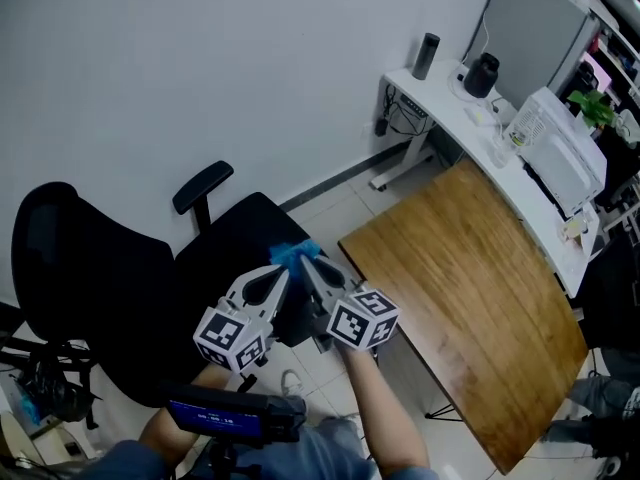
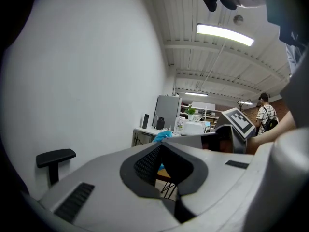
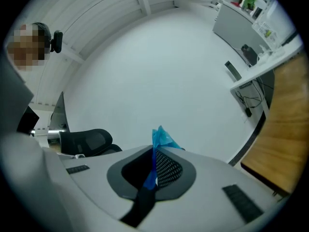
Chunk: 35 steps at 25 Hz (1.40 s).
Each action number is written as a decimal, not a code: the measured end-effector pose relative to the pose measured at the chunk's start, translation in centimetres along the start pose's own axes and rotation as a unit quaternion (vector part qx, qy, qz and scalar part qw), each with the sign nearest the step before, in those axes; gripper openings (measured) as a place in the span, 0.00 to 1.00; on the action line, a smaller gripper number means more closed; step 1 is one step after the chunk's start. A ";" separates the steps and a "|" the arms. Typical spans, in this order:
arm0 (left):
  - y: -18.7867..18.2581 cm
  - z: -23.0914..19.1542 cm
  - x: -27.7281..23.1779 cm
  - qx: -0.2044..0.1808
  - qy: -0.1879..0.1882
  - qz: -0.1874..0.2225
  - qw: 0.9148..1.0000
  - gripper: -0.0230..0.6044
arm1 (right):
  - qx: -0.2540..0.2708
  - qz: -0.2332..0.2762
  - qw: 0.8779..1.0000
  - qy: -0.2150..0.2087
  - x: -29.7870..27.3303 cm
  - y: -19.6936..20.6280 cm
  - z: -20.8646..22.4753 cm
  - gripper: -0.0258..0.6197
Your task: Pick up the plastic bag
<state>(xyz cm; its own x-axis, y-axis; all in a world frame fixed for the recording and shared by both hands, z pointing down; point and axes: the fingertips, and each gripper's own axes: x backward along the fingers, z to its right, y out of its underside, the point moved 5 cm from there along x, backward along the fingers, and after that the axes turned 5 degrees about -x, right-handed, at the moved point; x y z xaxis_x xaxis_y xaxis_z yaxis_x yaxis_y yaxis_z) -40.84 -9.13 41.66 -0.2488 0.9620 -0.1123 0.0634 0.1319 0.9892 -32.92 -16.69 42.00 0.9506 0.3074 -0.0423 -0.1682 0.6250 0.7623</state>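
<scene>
**A:** Where's the plastic bag?

**B:** The blue plastic bag (image 1: 296, 253) is at lower centre of the head view. It's a crumpled tuft held in the air in front of the black office chair (image 1: 90, 278), and apart from the grippers I see nothing touching it.

**A:** Which gripper has it?

**B:** Both. The right gripper (image 1: 308, 265) has its jaws clamped on it. In the right gripper view a strip of blue film runs down between the pads, and a peak pokes out above the tips. The left gripper (image 1: 283, 268) meets it tip to tip. Its jaws look closed as well, with blue showing at the tips and in the gap behind, so I judge it pinches the same bunch.

**A:** Why two grippers on something so light?

**B:** My guess is that thin film slips and sags, and two pinches set close together keep it gathered. The wooden table (image 1: 470, 288) lies at the right of the frame, well apart from the bag, so the bag hangs clear of the furniture.
</scene>
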 end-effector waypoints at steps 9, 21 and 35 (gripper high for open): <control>-4.2 -0.5 -0.1 0.001 0.000 0.039 0.999 0.05 | 0.074 0.002 0.997 -0.007 -1.3 -5.7 -2.7 0.04; -6.7 0.4 -1.9 0.000 0.014 0.072 0.997 0.05 | 0.127 0.001 0.992 -0.008 -1.6 -11.1 -2.3 0.04; -7.6 0.2 -8.3 -0.017 -0.009 0.062 0.998 0.05 | 0.134 -0.005 0.989 -0.065 -3.4 -15.5 1.2 0.04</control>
<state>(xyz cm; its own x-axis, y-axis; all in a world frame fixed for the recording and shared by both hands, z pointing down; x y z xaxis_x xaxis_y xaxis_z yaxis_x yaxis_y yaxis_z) -39.06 -18.09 35.04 -0.2227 0.9748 0.0100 0.0596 0.0033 0.9982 -33.26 -28.27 31.06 0.9805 0.1956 0.0191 -0.0995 0.4102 0.9065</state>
